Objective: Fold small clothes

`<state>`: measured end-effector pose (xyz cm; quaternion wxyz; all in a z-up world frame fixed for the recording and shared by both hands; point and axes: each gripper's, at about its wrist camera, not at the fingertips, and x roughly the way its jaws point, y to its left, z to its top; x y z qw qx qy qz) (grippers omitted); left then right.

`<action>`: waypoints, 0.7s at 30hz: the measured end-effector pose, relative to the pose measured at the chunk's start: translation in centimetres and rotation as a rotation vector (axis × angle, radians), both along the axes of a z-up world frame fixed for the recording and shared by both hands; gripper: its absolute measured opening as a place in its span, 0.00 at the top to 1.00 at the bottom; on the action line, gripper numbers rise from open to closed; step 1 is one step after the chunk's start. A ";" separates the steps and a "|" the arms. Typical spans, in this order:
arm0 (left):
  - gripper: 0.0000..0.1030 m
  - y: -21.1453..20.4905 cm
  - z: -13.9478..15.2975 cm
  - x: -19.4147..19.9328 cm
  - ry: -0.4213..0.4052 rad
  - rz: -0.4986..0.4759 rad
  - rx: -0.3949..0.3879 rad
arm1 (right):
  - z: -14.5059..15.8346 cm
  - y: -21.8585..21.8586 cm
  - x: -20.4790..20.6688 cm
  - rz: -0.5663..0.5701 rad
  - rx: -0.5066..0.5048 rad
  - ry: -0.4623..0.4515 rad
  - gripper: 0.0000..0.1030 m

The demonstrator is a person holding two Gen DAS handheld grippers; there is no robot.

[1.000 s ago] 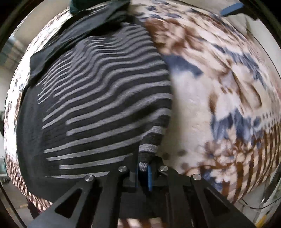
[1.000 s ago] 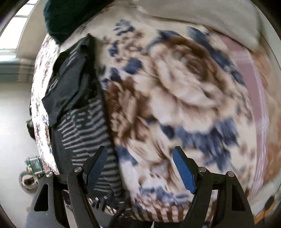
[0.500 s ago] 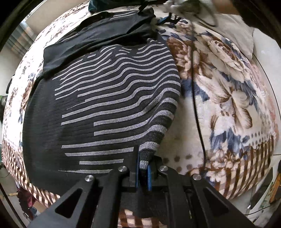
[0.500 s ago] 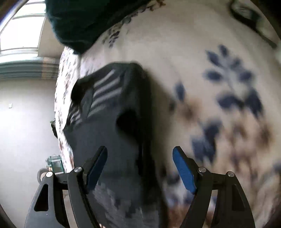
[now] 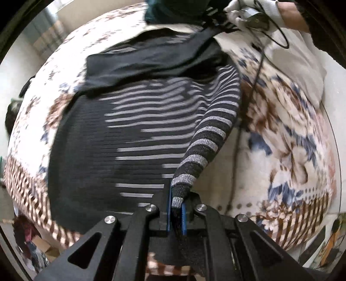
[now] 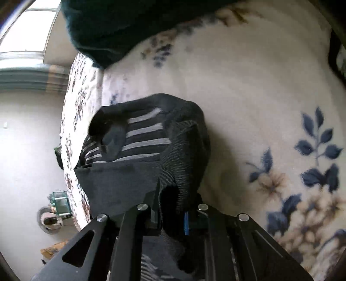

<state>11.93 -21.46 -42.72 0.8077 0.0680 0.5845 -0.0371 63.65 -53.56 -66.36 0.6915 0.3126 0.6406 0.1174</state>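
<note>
A black sweater with grey stripes (image 5: pixel 134 134) lies spread on a floral blanket (image 5: pixel 287 138). My left gripper (image 5: pixel 176 213) is shut on the sweater's near right corner, a striped strip (image 5: pixel 207 138) that rises off the blanket. My right gripper (image 6: pixel 173 214) is shut on the sweater's far edge (image 6: pixel 181 164), bunched black knit between the jaws. In the left wrist view the right gripper with a gloved hand shows at the top (image 5: pixel 248 13), pulling the far corner (image 5: pixel 205 36) up.
A dark teal garment (image 6: pixel 121 28) lies at the blanket's far end. A grey pillow (image 5: pixel 302 71) sits at the far right. A cable (image 5: pixel 250 90) hangs over the blanket. The bed edge drops to the floor on the left (image 6: pixel 28 164).
My right gripper has moved to the sweater's far edge and shut on it. My left gripper has lifted the near corner, so the striped edge now stands off the blanket.
</note>
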 end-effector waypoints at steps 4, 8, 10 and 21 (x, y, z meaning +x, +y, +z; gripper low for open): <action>0.95 4.6 2.3 -0.1 -0.038 0.108 -0.030 | 4.3 3.6 1.2 0.046 -0.077 0.010 0.87; 0.95 10.7 2.7 0.2 -0.049 0.247 -0.068 | 8.0 10.2 3.4 0.088 -0.161 0.038 0.87; 0.95 13.5 2.2 0.6 -0.046 0.304 -0.078 | 9.2 14.4 4.8 0.105 -0.194 0.038 0.87; 0.95 28.8 -6.0 1.8 0.070 0.542 -0.199 | 5.3 42.6 9.3 0.273 -0.389 0.053 0.87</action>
